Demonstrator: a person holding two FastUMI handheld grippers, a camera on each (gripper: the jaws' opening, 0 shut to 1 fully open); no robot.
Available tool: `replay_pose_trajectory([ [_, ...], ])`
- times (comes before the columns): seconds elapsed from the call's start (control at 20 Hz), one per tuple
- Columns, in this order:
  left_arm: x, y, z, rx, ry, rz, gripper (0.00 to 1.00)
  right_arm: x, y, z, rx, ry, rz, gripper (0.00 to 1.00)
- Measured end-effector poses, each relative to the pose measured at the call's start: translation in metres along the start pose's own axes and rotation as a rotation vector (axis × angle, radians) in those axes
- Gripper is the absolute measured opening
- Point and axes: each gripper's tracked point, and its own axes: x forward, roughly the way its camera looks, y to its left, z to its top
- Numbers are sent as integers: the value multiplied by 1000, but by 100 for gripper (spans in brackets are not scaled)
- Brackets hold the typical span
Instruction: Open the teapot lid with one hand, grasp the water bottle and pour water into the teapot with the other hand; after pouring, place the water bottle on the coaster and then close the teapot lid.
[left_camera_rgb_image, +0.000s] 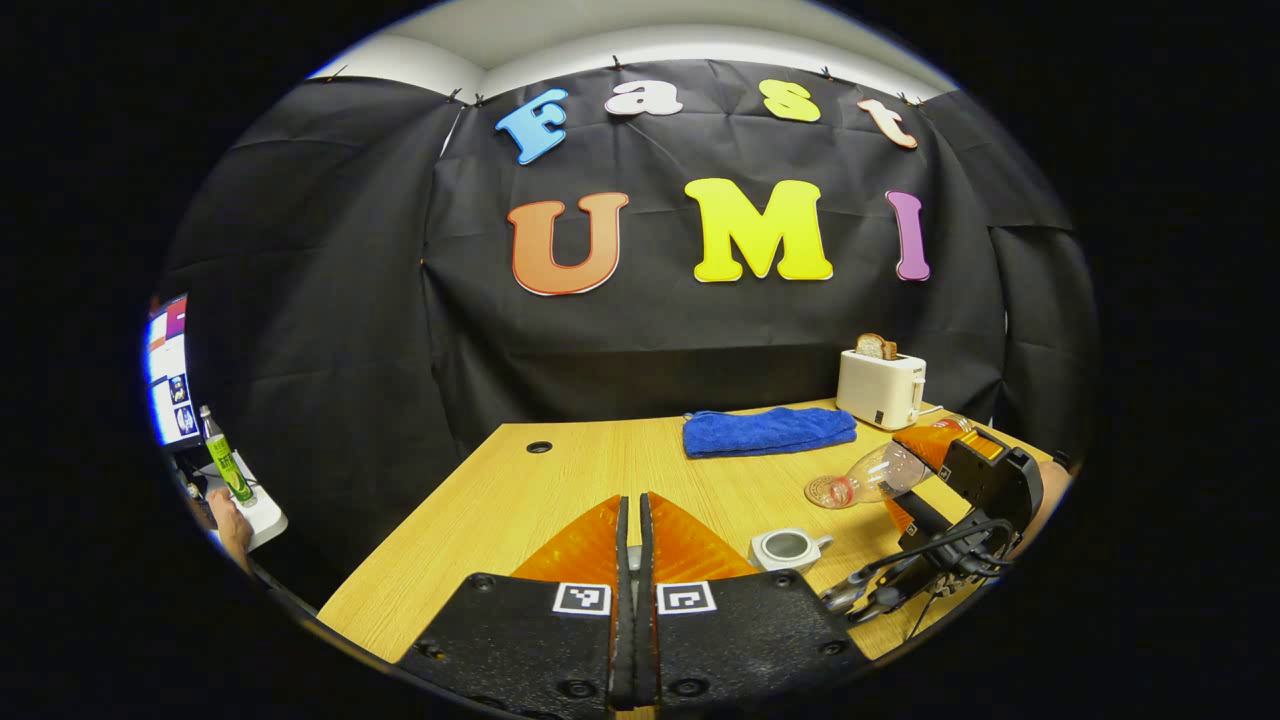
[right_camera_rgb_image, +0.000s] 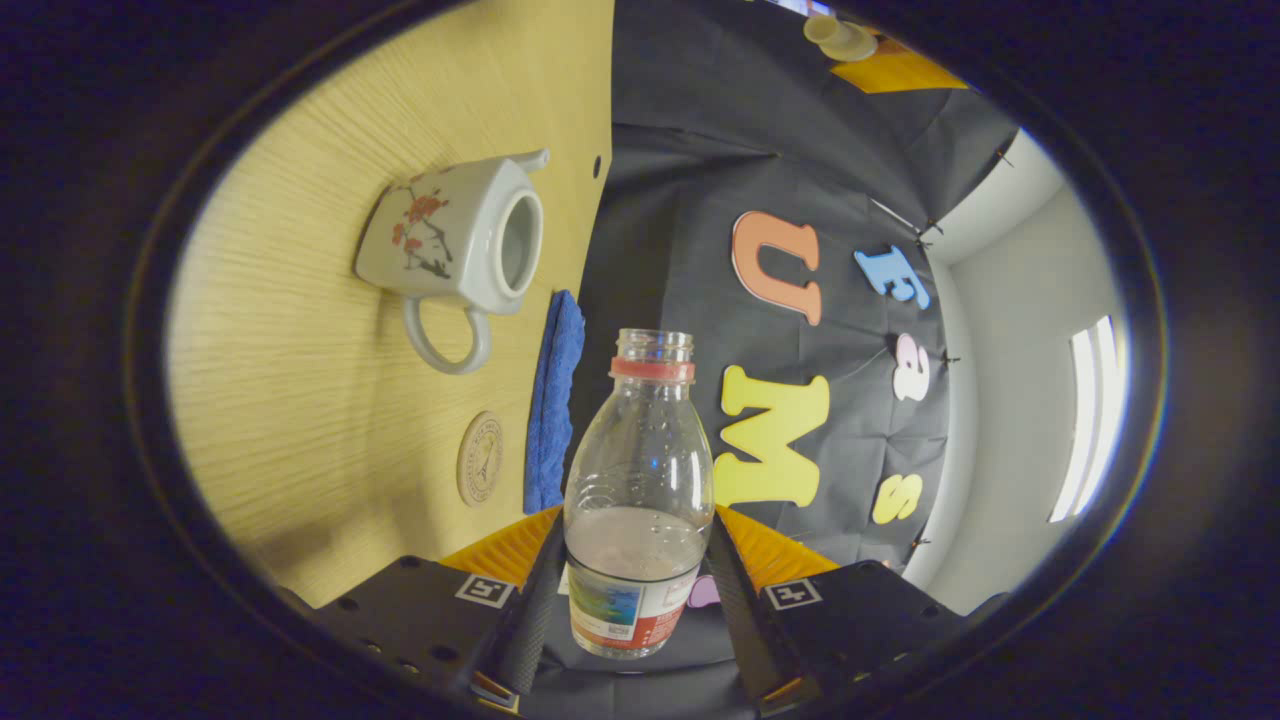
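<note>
White teapot (right_camera_rgb_image: 455, 240) with red blossom print, loop handle and short spout, upright on the wooden bench (right_camera_rgb_image: 290, 400), lid off and mouth open. Clear water bottle (right_camera_rgb_image: 640, 490), uncapped, red ring at the neck, label round the base, partly filled, tipped on its side above the bench near the teapot, clamped between jaws. Round coaster (right_camera_rgb_image: 480, 458) flat on the bench, bare, just beside the teapot's handle side.
</note>
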Motion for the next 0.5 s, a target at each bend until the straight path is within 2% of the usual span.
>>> replay_pose_trajectory([
  [0.25,0,5,-1,-9,2,9,0,1,-5,10,-125,-30,-27,75],
  [0.3,-1,6,-2,-11,4,12,3,1,-6,12,-141,-37,-30,77],
  [0.45,1,9,-4,-15,12,19,3,0,-7,15,-172,-53,-34,75],
  [0.5,2,13,-6,-16,19,27,0,-1,-8,17,-181,-59,-37,75],
])
